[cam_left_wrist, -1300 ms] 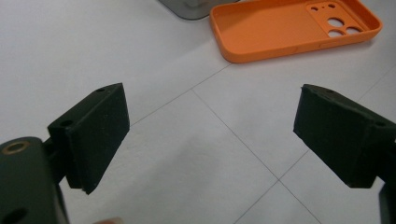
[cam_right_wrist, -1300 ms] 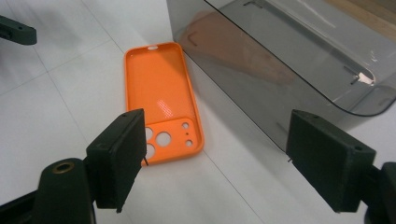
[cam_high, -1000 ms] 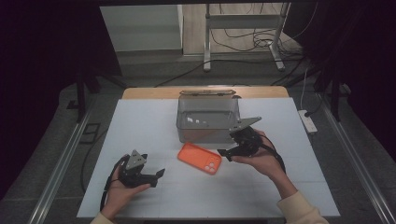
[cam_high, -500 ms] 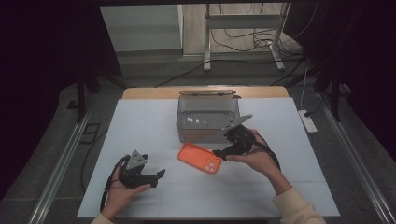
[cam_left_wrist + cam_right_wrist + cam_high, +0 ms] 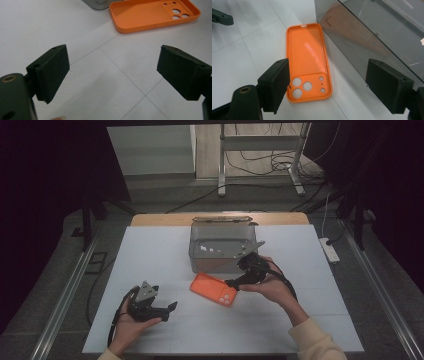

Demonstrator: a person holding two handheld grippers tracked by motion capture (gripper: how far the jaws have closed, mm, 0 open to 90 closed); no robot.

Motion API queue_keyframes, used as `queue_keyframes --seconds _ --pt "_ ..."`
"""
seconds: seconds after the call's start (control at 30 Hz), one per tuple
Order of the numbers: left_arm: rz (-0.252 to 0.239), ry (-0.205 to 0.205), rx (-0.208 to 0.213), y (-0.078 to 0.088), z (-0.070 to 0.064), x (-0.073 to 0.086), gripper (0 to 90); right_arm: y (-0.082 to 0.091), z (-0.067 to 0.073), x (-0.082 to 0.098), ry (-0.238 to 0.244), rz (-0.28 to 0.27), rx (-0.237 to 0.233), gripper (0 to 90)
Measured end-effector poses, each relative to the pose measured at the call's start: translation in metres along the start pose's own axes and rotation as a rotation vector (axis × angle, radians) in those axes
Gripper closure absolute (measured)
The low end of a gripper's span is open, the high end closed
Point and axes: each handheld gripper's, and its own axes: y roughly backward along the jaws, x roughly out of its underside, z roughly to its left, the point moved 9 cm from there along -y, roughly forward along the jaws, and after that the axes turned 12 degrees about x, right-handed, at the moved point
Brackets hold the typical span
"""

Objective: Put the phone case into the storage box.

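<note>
Orange silicone was what we were reaching for: a phone case [image 5: 213,289] lay hollow side up on the white worktop [image 5: 150,255], just in front of a grey translucent box [image 5: 220,251]. In the right tool's view the case [image 5: 308,61] lay lengthwise beside the box wall [image 5: 367,42], close to it but apart, its camera cut-outs at the end nearest us.

We held the right tool [image 5: 235,283] low at that cut-out end, tilted down towards the worktop. Its jaws stood wide, one over the near corner of the case and the other out in front of the box wall, and nothing was between them. Whether the nearer jaw touched the case rim we could not tell.

Our left tool [image 5: 172,307] lay well apart at the near left of the worktop, held in the hand and pointing roughly towards the case. Its jaws were wide too, with bare worktop between them, and the case [image 5: 155,13] showed beyond them, with a corner of the box [image 5: 100,3] behind it.
</note>
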Motion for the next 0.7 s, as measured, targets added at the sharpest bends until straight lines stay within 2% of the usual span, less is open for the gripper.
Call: queue_keyframes --seconds 0.7 --pt "0.01 -0.001 -0.001 0.0 0.0 0.001 11.0 -0.014 0.005 -0.006 0.014 0.043 -0.026 21.0"
